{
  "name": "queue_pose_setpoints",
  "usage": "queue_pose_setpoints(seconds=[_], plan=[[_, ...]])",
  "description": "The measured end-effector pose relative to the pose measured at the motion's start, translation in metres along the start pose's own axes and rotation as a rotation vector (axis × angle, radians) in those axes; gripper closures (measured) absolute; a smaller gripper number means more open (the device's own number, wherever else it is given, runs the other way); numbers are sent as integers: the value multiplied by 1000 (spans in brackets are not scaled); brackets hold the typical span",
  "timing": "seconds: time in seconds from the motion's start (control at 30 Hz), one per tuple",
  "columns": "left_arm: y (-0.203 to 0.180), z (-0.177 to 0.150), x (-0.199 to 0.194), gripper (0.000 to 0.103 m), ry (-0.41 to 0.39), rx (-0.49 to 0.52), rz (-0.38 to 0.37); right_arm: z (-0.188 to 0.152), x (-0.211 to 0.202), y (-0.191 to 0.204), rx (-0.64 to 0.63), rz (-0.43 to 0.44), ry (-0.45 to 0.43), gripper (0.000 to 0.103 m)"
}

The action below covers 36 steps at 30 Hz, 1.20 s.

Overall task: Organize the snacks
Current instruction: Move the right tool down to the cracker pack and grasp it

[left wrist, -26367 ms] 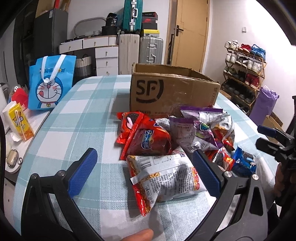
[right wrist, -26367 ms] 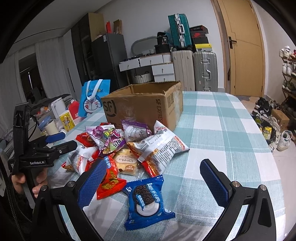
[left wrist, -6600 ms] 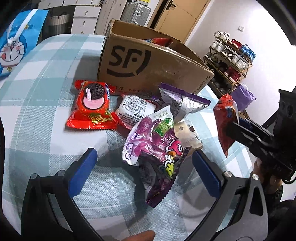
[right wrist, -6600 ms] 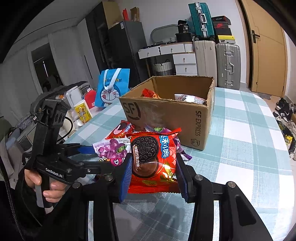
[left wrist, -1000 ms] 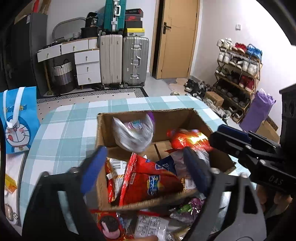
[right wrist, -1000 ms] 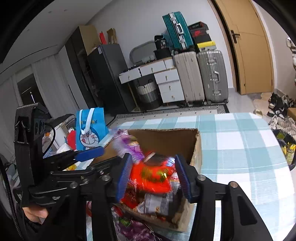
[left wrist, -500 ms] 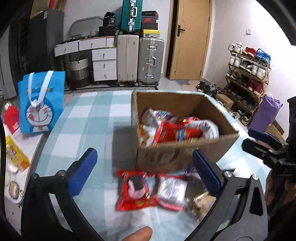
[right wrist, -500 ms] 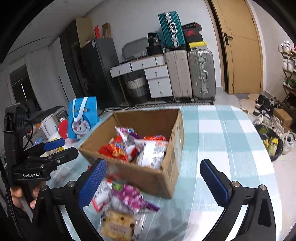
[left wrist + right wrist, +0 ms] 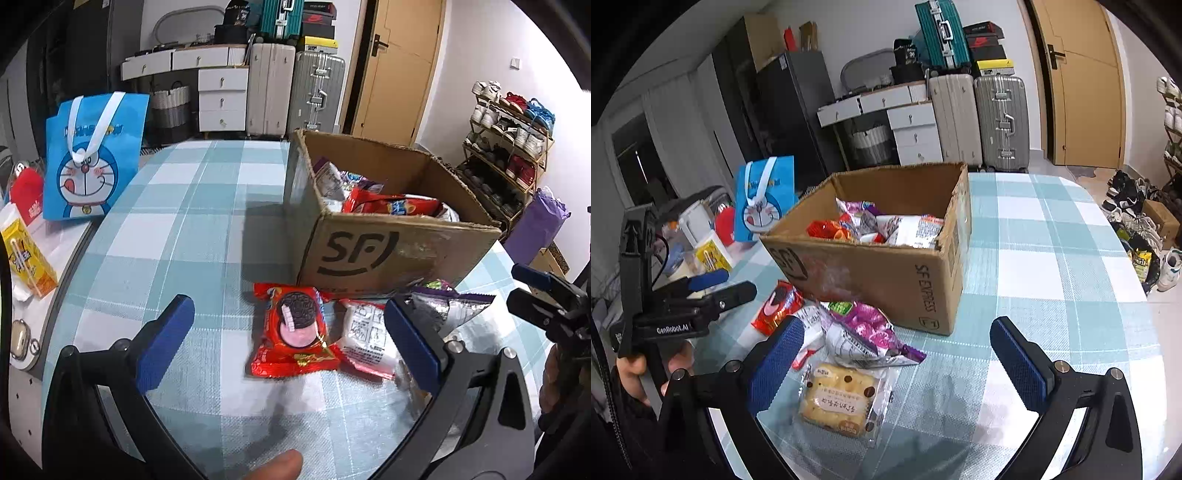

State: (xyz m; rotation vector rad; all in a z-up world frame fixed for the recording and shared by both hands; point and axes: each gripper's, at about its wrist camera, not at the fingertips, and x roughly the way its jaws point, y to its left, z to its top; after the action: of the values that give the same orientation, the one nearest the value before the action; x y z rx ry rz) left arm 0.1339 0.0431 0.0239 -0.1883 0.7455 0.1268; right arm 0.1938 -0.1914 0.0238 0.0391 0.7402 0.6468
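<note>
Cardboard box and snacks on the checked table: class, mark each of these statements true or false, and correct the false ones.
1. The cardboard box already holds several snack packets. True.
2. The right gripper is clamped on a red packet. False: it is open and holds nothing.
3. A red cookie packet lies on the table in front of the box. True.
4. The table outside the box has no snacks left on it. False: a purple packet and a cake packet, among others, remain.
5. The left gripper is open. True.
</note>
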Motion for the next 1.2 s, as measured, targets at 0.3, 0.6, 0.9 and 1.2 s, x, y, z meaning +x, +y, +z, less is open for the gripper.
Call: queue_pose_setpoints(seconds=[0.3, 0.6, 0.9, 1.2], plan=[[2, 1, 2, 1, 20, 9, 12, -13, 29, 19, -30, 18, 116, 1], [1, 0, 7, 1, 36, 20, 17, -36, 60, 47, -131, 14, 227, 1], [-3, -3, 12, 1, 52, 39, 17, -50, 75, 65, -219, -44, 268, 1], [-5, -5, 16, 1, 62, 52, 14, -52, 68, 45, -242, -23, 315, 1]])
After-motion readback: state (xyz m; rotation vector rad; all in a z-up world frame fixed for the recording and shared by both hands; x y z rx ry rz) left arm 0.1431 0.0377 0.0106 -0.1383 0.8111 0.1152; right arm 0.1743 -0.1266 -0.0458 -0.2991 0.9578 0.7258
